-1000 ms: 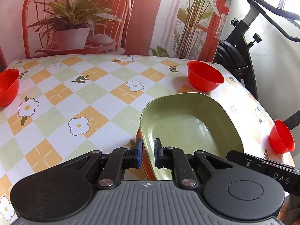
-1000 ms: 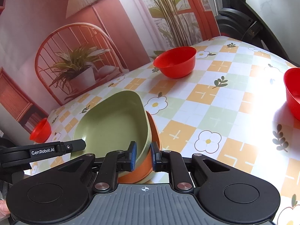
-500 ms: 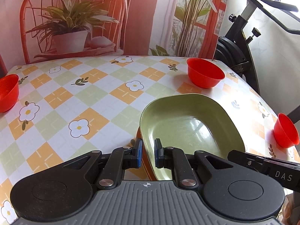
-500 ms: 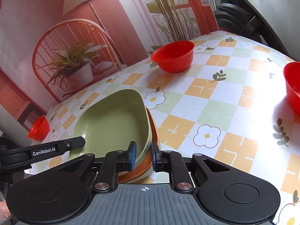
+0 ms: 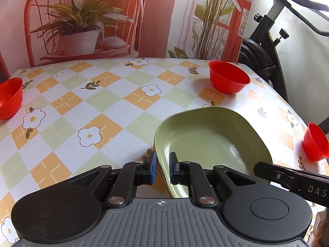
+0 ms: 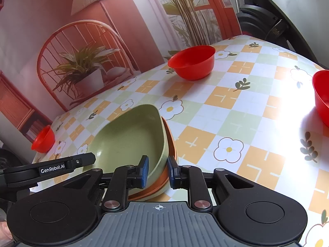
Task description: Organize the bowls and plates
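left tongs [image 5: 161, 169]: clamped (level) | right tongs [image 6: 157, 171]: clamped, slightly wider

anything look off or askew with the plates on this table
Nothing is spilled or broken. The stack is slightly uneven: the green rounded plate sits offset on the orange plate, whose rim shows along one side only. Both the left gripper and right gripper straddle the stack's rims.

Glossy speckled green plate [image 5: 213, 140], shiny red plastic bowl [image 5: 228, 77], smooth printed tablecloth [image 5: 107, 103]
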